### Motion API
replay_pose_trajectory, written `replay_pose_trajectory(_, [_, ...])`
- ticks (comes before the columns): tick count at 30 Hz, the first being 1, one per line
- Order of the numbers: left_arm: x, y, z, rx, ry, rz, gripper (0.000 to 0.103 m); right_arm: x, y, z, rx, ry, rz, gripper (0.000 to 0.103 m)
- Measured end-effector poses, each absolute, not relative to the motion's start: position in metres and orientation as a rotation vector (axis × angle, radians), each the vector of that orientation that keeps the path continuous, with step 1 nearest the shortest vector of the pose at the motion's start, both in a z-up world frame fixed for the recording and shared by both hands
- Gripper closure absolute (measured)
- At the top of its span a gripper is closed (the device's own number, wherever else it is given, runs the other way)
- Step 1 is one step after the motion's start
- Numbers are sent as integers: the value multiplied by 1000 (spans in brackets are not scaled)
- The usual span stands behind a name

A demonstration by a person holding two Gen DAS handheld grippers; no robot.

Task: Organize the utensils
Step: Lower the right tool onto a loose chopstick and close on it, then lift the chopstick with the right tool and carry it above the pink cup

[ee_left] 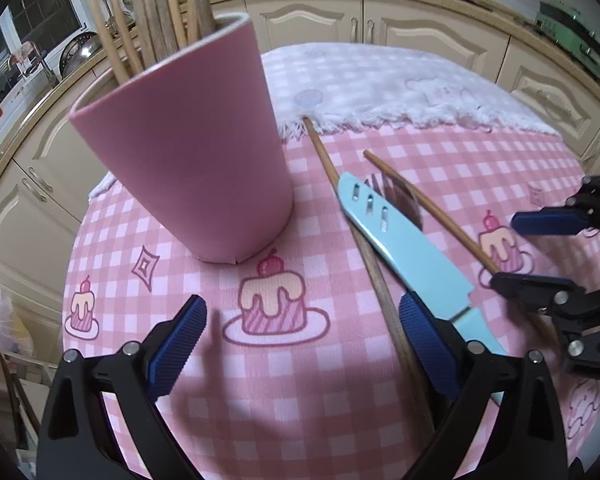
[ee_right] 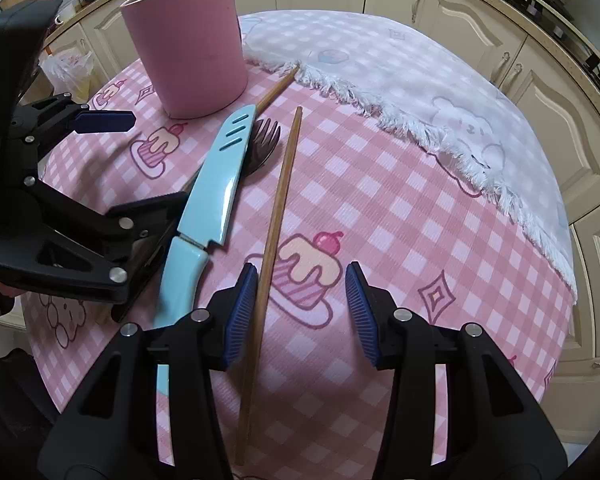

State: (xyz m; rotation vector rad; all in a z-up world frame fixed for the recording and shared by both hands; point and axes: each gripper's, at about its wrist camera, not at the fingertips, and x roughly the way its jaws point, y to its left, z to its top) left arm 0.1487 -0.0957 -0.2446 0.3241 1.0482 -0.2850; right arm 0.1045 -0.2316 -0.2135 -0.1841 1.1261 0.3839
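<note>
A pink cup (ee_left: 188,160) holding several wooden sticks stands on the pink checked table; it also shows in the right wrist view (ee_right: 188,40). A light blue knife (ee_left: 404,248) (ee_right: 216,184) lies over a dark fork (ee_left: 400,200) (ee_right: 262,144) and a long wooden utensil (ee_left: 372,264). A wooden chopstick (ee_right: 276,216) (ee_left: 428,204) lies to their right. My left gripper (ee_left: 300,344) is open and empty, just in front of the cup, its right finger beside the knife handle. My right gripper (ee_right: 302,312) is open around the chopstick, which rests against its left pad (ee_right: 240,316).
A white fringed cloth (ee_left: 400,92) (ee_right: 420,92) covers the far side of the table. Cream kitchen cabinets (ee_left: 420,28) ring the table. The table edge (ee_right: 556,320) drops off to the right.
</note>
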Motion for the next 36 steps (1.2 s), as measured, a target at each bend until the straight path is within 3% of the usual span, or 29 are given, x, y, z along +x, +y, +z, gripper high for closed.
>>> replay_pose_trajectory(2, [152, -98, -246, 319, 1056, -289, 9, 107, -232, -213, -176, 1130, 379, 57])
replay_pose_trajectory(7, [163, -103, -243, 299, 1077, -319, 31, 118, -233, -213, -150, 1139, 362, 57])
replay_pose_trajectory(11, [172, -111, -242, 296, 1094, -336, 39, 130, -230, -212, -133, 1149, 352, 57])
replay_pose_trajectory(14, [179, -117, -243, 274, 1109, -362, 52, 140, -221, -212, -138, 1160, 351, 68])
replay_pose_trajectory(16, [181, -122, -243, 269, 1111, -379, 68, 146, -216, -213, -153, 1163, 344, 71])
replay_pose_trajectory(17, [182, -124, -243, 267, 1112, -390, 73, 147, -214, -213, -160, 1162, 342, 76])
replay_pose_trajectory(19, [181, -128, -243, 263, 1116, -412, 93, 150, -210, -213, -164, 1162, 342, 86])
replay_pose_trajectory(22, [182, -129, -244, 258, 1114, -428, 94, 150, -209, -213, -162, 1161, 349, 96])
replay_pose_trajectory(36, [143, -89, -222, 185, 1041, -457, 98, 129, -253, -197, 91, 1050, 402, 97])
